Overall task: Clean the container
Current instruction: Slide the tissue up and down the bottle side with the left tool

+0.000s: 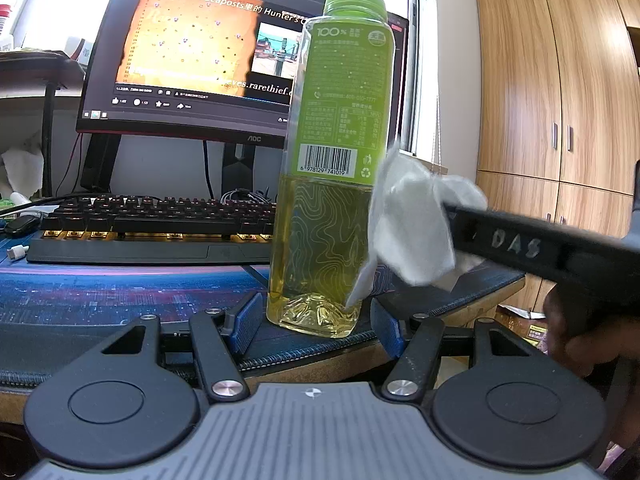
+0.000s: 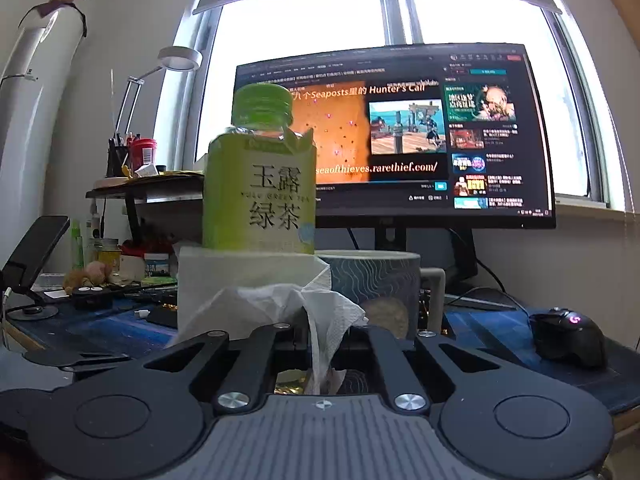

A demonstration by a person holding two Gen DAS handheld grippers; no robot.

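The clear plastic green-capped tea bottle [image 1: 332, 168] stood at the desk mat's [image 1: 100, 292] front edge. The right gripper [image 2: 320, 344], pinching a crumpled white tissue [image 1: 412, 220], pressed it at the bottle's three o'clock: wiping underway. The left gripper [image 1: 316, 320] straddled the base, unclosed; steadying likely came next.

Two low desk-level wrist views, both close on the bottle [image 1: 332, 168] [image 2: 260, 184], monitor [image 1: 208, 60] [image 2: 400, 136] behind, from different sides.
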